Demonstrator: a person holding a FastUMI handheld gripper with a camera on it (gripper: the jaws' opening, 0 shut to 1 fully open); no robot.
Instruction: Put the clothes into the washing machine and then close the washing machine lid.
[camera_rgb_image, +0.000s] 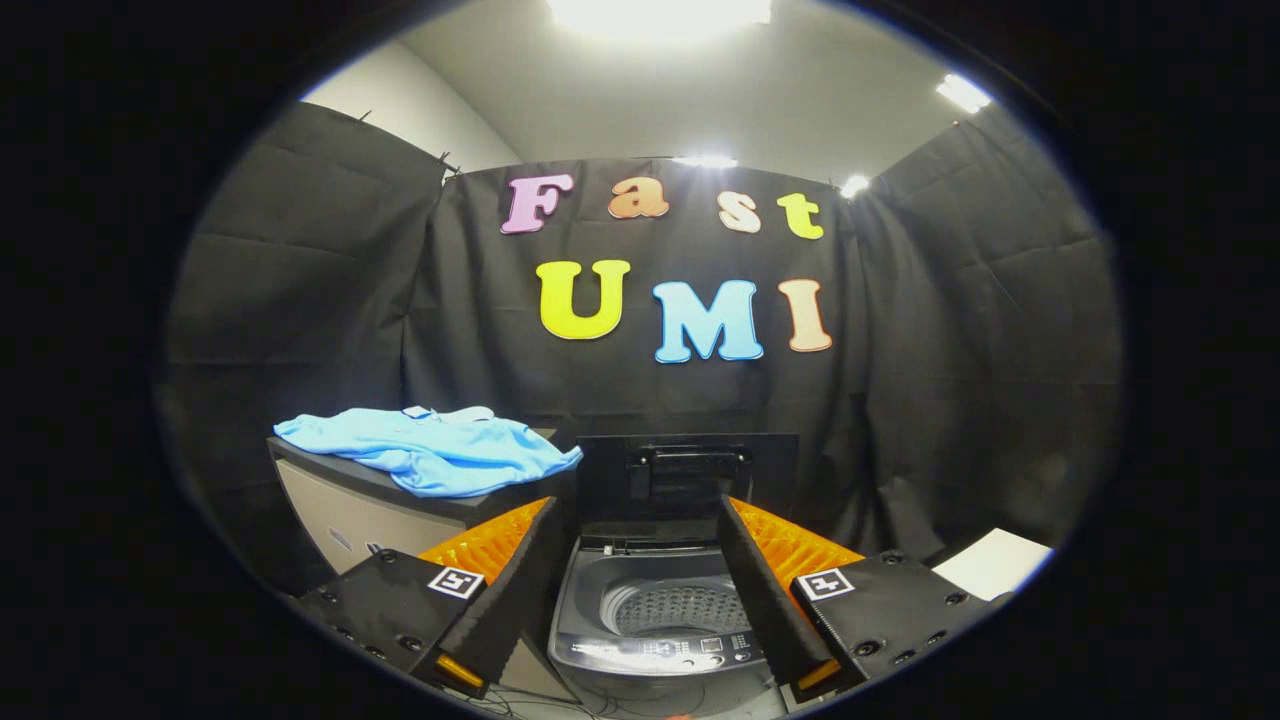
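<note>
Gripper view. The claw (645, 520) stands spread wide, its two fingers (520, 585) apart in the lower middle of the frame, holding nothing and touching nothing.

Between and just beyond the fingers sits the washing machine (655, 625), low centre of the frame. Its lid (688, 472) is raised upright at the back, with a dark handle on its face. The drum (675, 608) is open to view, with its perforated wall showing and no garment seen inside. A control panel (665, 652) runs along the near edge of the machine.

The clothes (435, 455), a light blue garment, lie crumpled on a dark-topped counter (345, 500) at left of centre, beside the machine and beyond the left finger, well apart from the claw.

A white flat surface (995, 562) shows at lower right.
</note>
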